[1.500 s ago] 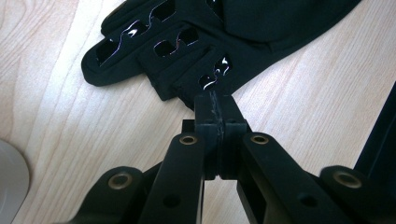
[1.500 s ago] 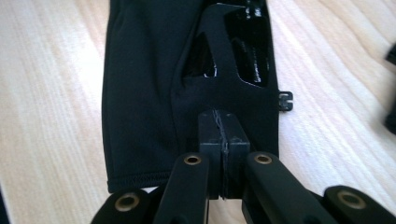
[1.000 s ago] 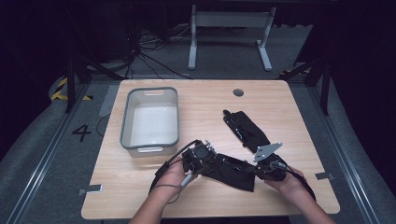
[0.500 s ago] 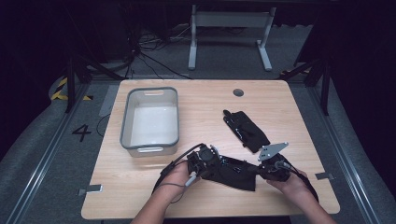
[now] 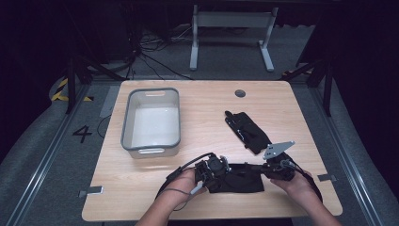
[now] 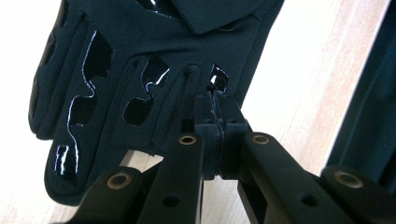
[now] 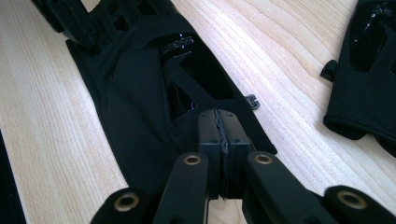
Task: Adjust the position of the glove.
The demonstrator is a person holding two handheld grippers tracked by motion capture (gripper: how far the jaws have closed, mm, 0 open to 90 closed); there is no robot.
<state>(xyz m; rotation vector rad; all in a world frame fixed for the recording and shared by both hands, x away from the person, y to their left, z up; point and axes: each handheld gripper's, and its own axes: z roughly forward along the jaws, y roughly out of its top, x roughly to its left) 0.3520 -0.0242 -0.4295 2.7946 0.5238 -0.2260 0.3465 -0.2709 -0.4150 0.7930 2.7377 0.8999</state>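
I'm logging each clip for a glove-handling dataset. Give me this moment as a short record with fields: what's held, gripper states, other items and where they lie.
held item: black glove, lying flat near the table's front edge, gripped at both ends
left gripper: shut on a fingertip of the glove
right gripper: shut on the glove's cuff end
second glove: flat on the table, beyond the right gripper, untouched
bin: grey, empty, at the table's left
table: light wood, round hole near its far edge
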